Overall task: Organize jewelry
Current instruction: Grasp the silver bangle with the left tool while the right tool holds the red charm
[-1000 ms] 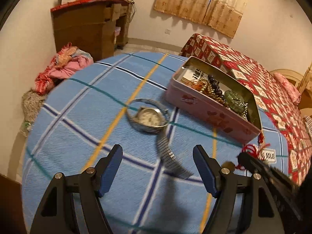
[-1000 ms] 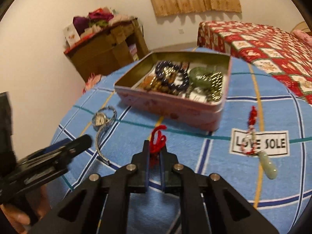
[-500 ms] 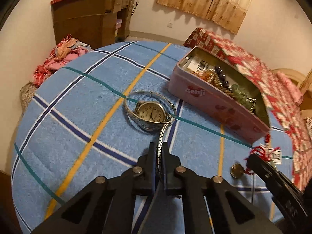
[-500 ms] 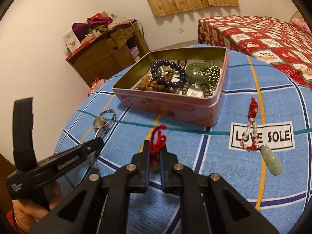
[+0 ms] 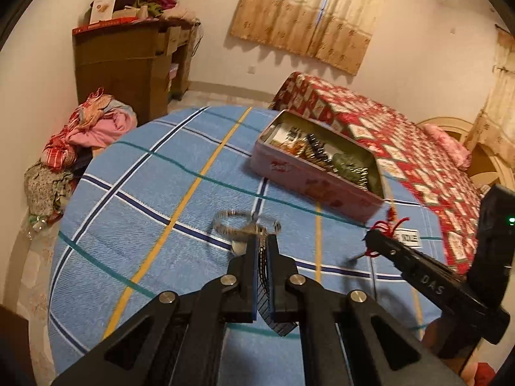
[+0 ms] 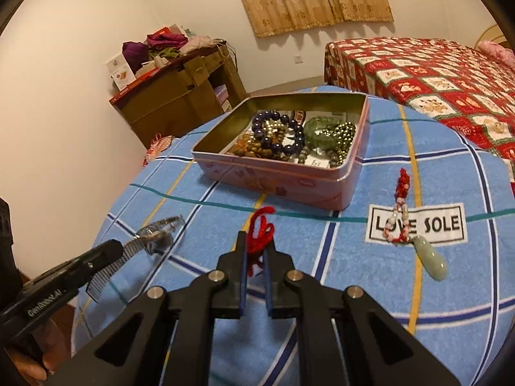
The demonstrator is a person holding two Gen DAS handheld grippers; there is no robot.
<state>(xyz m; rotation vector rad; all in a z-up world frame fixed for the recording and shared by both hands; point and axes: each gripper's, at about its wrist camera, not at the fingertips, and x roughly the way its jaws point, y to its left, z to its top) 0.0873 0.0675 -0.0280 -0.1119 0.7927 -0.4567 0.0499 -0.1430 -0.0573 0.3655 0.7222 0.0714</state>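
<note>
Beads already in pink tin (image 6: 283, 189) at twelve o'clock. Left gripper (image 5: 261, 254) clamped on watch (image 5: 244, 230) strap — lifted off cloth. Right gripper (image 6: 256, 251) clamped on red cord (image 6: 259, 231). Jade pendant (image 6: 429, 257) at three o'clock — not yet binned.

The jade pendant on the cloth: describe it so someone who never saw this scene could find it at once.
Start at the pink tin of beads on the blue checked cloth. On its right, a white LOVE SOLE label is sewn into the cloth. The jade pendant lies at the label's lower edge: a pale green oblong stone on a red cord with small pink and white beads, held by neither gripper.
</note>
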